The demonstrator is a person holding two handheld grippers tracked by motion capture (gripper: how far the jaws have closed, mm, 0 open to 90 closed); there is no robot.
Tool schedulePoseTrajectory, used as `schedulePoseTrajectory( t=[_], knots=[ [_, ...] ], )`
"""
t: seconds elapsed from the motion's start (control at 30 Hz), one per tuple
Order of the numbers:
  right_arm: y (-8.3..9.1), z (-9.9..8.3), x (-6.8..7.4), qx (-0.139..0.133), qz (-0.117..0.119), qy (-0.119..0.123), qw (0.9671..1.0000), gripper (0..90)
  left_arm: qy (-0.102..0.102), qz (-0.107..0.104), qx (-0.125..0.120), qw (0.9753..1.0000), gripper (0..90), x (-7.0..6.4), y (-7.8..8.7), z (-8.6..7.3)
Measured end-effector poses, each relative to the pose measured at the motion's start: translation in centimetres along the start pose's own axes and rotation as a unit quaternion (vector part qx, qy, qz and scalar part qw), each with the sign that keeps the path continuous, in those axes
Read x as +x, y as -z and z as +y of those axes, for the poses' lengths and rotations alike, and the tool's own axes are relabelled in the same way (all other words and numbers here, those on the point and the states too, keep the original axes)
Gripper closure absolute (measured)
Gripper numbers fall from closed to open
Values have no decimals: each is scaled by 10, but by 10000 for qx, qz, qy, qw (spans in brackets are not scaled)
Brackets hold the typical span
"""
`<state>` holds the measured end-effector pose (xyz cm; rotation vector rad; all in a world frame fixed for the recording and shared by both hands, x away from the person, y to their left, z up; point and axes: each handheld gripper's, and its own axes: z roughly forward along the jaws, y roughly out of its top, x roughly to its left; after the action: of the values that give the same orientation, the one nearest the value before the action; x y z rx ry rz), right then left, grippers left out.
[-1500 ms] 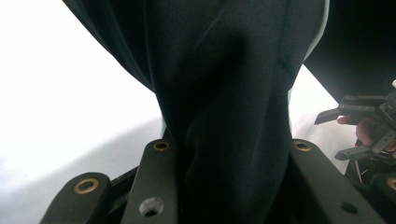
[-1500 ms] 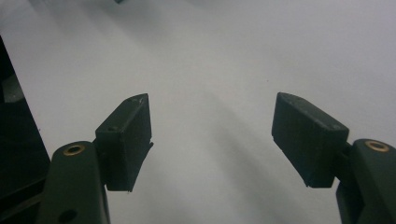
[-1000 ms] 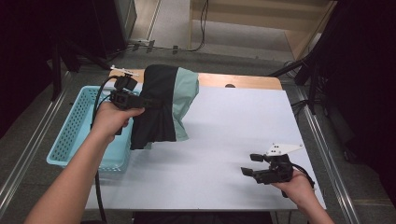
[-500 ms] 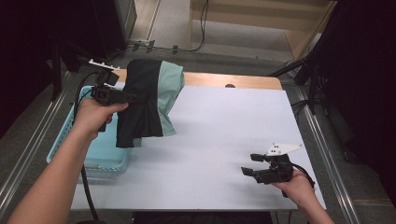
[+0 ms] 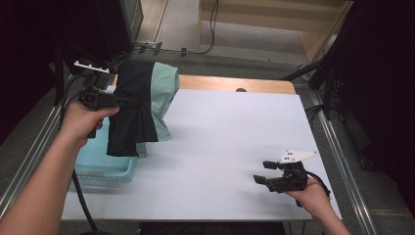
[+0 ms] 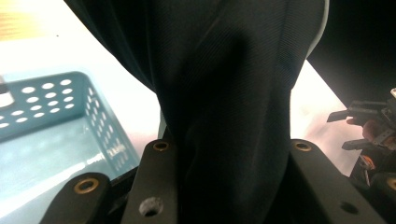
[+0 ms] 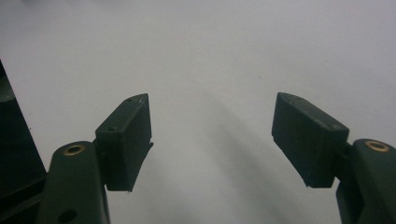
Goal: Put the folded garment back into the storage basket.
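Carried further toward the frame's left, the dark-and-mint garment (image 5: 139, 110) hung clamped in the left gripper (image 5: 128, 101) above the blue basket (image 5: 103, 164), probably ready for dropping in, while the right gripper (image 5: 263, 172) rested open, empty, on the surface (image 5: 230, 132).

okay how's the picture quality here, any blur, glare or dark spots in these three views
High view: sharp table, black surroundings, basket slightly smeared. Left gripper view: the dark garment clamped in the left gripper is close and soft, with the tabletop blown out white behind it. Right gripper view: the right gripper is open, evenly lit, casting faint shadows.
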<state>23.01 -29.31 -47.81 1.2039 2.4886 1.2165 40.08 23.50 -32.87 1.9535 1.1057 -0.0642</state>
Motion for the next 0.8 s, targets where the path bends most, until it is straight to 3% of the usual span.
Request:
schedulePoseTrajectory(
  t=[0.47,0.8],
  knots=[
    [0,0,-1,-18,-30,11,10000,270,139,151,-35,9998,701,23,28,-16],
    [0,-1,-2,3,-54,10,10000,270,261,199,27,9995,701,39,35,-37]
  ],
)
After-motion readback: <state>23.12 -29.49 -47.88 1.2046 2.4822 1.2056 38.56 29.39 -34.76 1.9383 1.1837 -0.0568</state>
